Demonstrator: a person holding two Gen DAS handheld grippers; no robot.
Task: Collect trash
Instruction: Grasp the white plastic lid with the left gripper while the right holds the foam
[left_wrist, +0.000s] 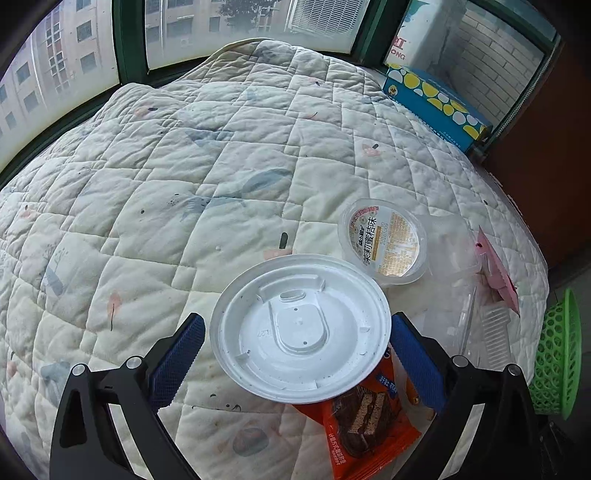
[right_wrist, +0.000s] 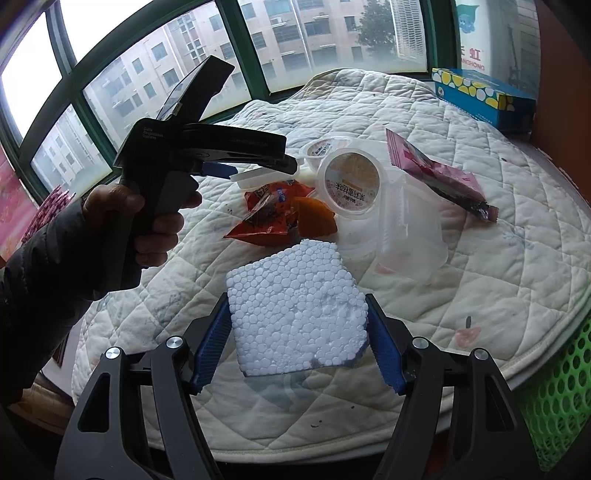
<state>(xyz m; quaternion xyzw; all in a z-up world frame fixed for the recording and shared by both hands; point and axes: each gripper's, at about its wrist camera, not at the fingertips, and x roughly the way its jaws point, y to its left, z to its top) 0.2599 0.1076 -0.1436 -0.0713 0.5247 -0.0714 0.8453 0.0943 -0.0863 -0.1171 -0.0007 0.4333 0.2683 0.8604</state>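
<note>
Left gripper (left_wrist: 297, 356): jaws spread wide on either side of a white plastic lid (left_wrist: 301, 328); whether the pads press its rim I cannot tell. A person's hand (right_wrist: 147, 218) holds this gripper.
White plastic lid: one, round, above the orange wrapper, partly covering it.
Orange snack wrapper (left_wrist: 364, 424): one, lying flat on the quilt (left_wrist: 166, 184); torn open in the right wrist view.
Orange peel (right_wrist: 316, 218): one piece, touching the wrapper.
Jelly cups (right_wrist: 352, 182): two, with printed seals; contents not readable. The nearer one leans against the clear containers.
Clear plastic containers (right_wrist: 410, 236): at least two, overlapping, nothing visible inside.
Pink wrapper (right_wrist: 436, 173): one, resting across the clear containers.
Right gripper (right_wrist: 297, 339): clamped on a white foam block (right_wrist: 295, 310), both blue pads against its sides, lifted above the quilt's near edge.
Blue tissue box (right_wrist: 484, 99): one, at the far right by the window.
Green mesh basket (right_wrist: 557, 395): one, beside the bed's right edge; inside hidden.
</note>
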